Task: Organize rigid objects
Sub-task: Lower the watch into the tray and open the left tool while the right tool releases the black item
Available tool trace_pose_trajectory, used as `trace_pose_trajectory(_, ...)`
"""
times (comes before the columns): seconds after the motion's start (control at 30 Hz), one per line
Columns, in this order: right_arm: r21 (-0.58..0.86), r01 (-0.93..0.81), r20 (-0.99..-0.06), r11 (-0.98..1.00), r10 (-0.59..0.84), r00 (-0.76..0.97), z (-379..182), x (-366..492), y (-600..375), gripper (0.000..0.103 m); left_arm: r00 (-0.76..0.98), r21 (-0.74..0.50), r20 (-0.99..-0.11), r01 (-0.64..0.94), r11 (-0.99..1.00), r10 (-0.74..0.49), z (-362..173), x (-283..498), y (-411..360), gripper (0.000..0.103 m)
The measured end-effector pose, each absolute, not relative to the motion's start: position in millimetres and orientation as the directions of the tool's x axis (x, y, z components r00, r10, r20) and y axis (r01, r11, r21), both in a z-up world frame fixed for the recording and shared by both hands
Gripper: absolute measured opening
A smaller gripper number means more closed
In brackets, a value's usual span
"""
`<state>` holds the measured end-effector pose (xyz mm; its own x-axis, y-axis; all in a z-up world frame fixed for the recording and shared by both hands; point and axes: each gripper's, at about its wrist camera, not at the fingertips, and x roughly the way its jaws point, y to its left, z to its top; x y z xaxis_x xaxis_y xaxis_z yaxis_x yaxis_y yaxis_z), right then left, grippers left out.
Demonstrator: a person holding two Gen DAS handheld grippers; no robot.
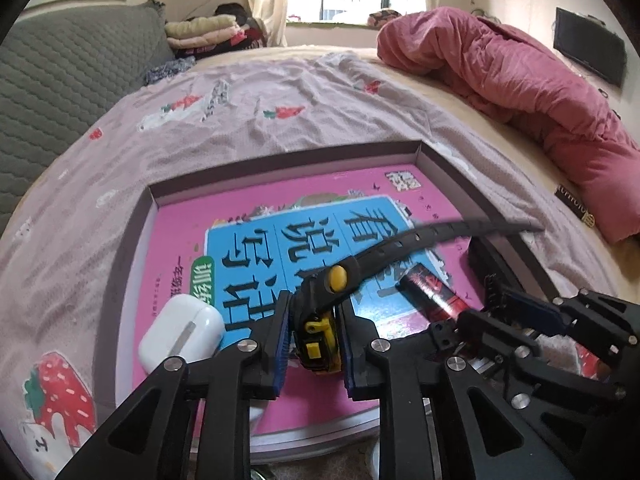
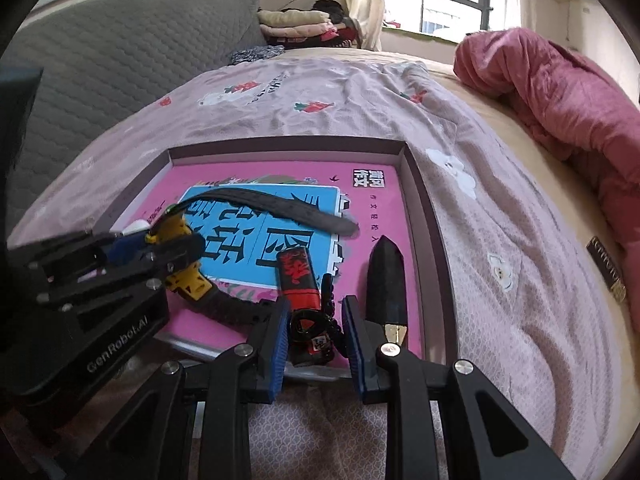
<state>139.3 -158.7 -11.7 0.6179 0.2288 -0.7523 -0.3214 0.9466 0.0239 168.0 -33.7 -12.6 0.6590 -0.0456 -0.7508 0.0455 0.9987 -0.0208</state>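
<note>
Nearest the left wrist camera, the left hand-held gripper (image 1: pixel 313 338) has its blue pads clamped on the yellow body of a watch (image 1: pixel 320 336), whose black strap (image 1: pixel 436 234) arcs up and away to the right over the tray. In the right wrist view the same watch (image 2: pixel 180 248) shows at the left, pinched in that gripper, its second strap curling down along the book. The right hand-held gripper (image 2: pixel 316 330) stands narrowly apart around the near end of a red and black cylinder (image 2: pixel 300 276) with Chinese writing; whether the pads press it or merely flank it I cannot tell. Just right of that gripper lies a dark, pointed, bullet-shaped object with a gold end (image 2: pixel 386 280), close against the tray's right wall. A white earbud case (image 1: pixel 182 334) sits just left of the left gripper. All of these rest on a pink book with a blue title panel (image 1: pixel 288 232), which fills the floor of a shallow grey tray (image 1: pixel 280 154). The tray lies on a bed covered by a mauve strawberry-print sheet (image 1: pixel 224 120), with a rumpled pink quilt (image 1: pixel 520 76) well apart at the far right.
</note>
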Motion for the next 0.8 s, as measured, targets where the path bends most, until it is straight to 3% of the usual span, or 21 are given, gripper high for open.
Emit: trace_pose_trajectory(0.8, 0.057, -0.302, -0.741, 0.952, 0.243, 0.626, -9.3, 132.7, -166.1, 0.027, 0.624, -0.039, -0.779, 0.043, 0.998, -0.057, -16.4, 166.3, -31.9, 0.028)
